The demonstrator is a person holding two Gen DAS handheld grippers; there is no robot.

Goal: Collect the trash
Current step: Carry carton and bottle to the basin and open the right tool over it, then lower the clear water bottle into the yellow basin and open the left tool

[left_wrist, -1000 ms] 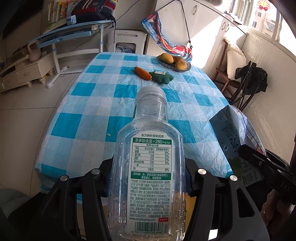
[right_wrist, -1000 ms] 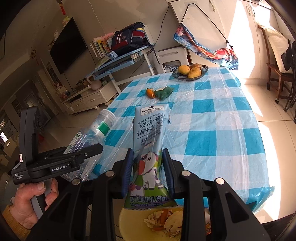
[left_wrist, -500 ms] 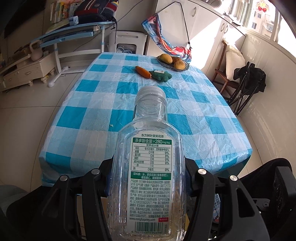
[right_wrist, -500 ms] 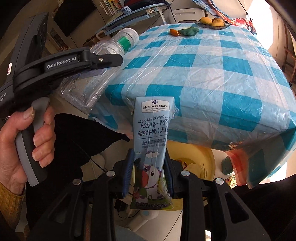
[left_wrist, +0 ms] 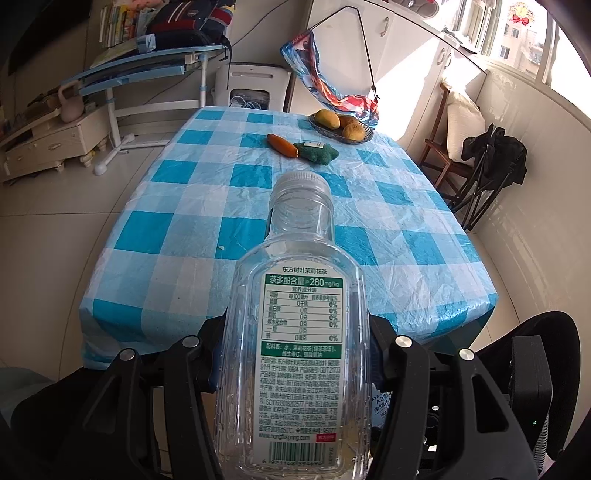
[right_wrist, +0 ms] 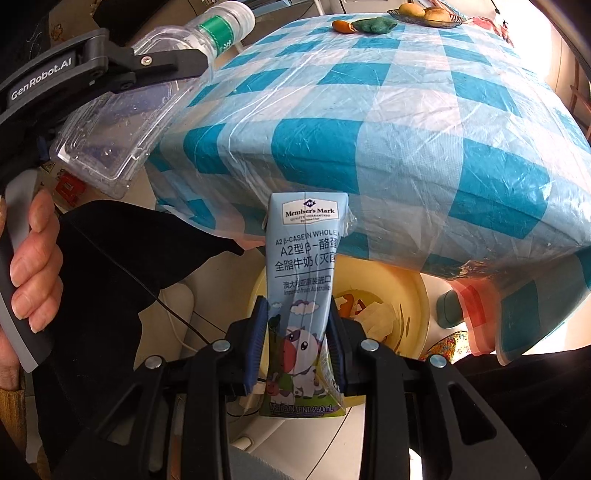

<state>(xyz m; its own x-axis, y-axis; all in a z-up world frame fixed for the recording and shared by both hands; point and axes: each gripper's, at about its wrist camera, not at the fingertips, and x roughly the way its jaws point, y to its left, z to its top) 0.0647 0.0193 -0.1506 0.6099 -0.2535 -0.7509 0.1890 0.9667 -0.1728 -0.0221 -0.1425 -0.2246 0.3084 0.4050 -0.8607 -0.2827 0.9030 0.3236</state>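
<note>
Blue milk carton (right_wrist: 301, 295) hangs apparently above yellow bin (right_wrist: 406, 291).

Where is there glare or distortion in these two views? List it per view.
Left wrist view: window blown out, sun patch on the cupboards, bottle label sharp, tablecloth edges bowed. Right wrist view: glare at the right edge, sheen on the tablecloth's plastic, milk carton sharp, bin shaded.

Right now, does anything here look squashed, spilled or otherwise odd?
Yes: the milk carton in the right tool is pinched in at the middle, no longer a square box. It hangs above a yellow bin that already holds scraps. The clear tea bottle in the left tool looks undamaged. Nothing is spilled.
</note>
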